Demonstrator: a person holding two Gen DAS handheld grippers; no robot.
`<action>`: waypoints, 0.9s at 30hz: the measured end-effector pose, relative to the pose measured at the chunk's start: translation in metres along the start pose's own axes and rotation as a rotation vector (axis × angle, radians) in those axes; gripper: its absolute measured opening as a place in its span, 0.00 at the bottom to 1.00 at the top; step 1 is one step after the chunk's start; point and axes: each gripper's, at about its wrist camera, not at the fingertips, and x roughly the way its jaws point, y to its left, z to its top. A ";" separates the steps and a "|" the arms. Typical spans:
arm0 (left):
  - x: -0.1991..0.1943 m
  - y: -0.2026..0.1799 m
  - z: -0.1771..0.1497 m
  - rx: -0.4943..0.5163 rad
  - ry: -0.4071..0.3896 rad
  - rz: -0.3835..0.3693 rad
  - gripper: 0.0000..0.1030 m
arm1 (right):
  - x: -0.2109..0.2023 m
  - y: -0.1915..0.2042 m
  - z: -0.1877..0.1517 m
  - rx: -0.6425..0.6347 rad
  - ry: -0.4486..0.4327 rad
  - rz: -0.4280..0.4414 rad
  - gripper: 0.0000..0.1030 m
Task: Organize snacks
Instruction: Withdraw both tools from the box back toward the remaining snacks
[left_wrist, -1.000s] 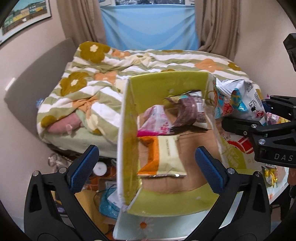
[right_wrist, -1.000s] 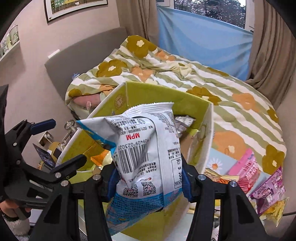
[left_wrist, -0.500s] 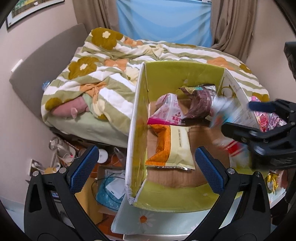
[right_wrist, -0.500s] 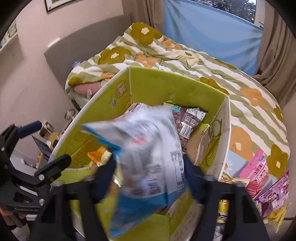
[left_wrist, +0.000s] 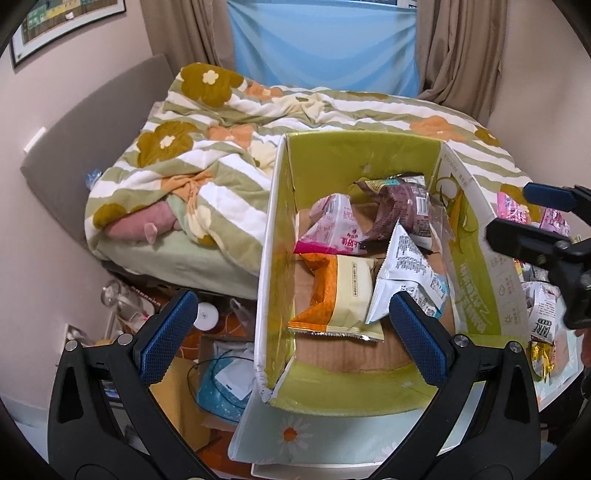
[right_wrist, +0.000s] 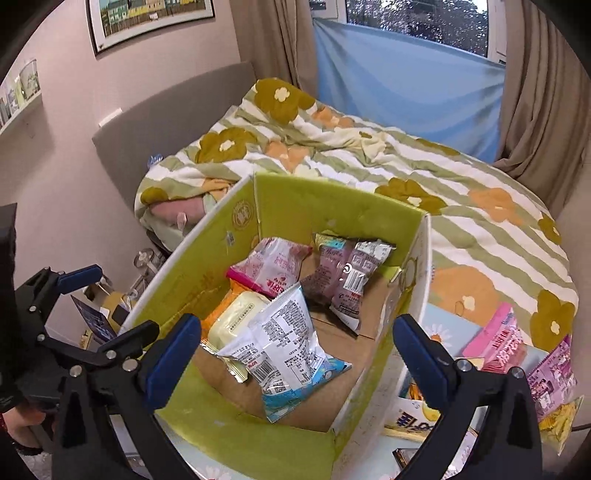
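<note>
Both sets of fingers are spread wide with nothing between them: the right gripper (right_wrist: 295, 354) sits at the bottom of its frame, blue pads either side of the box opening, touching no packet, and the left gripper (left_wrist: 291, 332) is the same story in its own view, wide apart and holding nothing. Just past the right fingers, the white-and-blue snack bag (right_wrist: 288, 354) lies loose in the green cardboard box (right_wrist: 343, 206), leaning on the cream-and-orange packet (right_wrist: 236, 317) at the near left of the box floor. Behind those, toward the middle of the frame, a pink packet (right_wrist: 271, 266) and a purple-brown packet (right_wrist: 347, 273) rest against the far wall. The bare cardboard floor shows on the right side of the box, so there's open room there, and the box walls stand up all around. Lower right of the right wrist view, outside the box wall, more pink and purple snack packs (right_wrist: 517, 347) lie on the bench (right_wrist: 447, 321). Further back, filling the upper half, is the bed with the flowered striped blanket (right_wrist: 369, 147), then the blue curtain (right_wrist: 406, 85).
</note>
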 end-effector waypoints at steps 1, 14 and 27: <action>-0.002 -0.001 0.001 0.003 -0.004 -0.001 1.00 | -0.006 0.000 0.000 0.004 -0.011 -0.005 1.00; -0.046 -0.052 0.015 0.109 -0.098 -0.140 1.00 | -0.103 -0.030 -0.038 0.114 -0.120 -0.154 1.00; -0.063 -0.176 0.005 0.224 -0.100 -0.234 1.00 | -0.172 -0.129 -0.111 0.228 -0.148 -0.272 1.00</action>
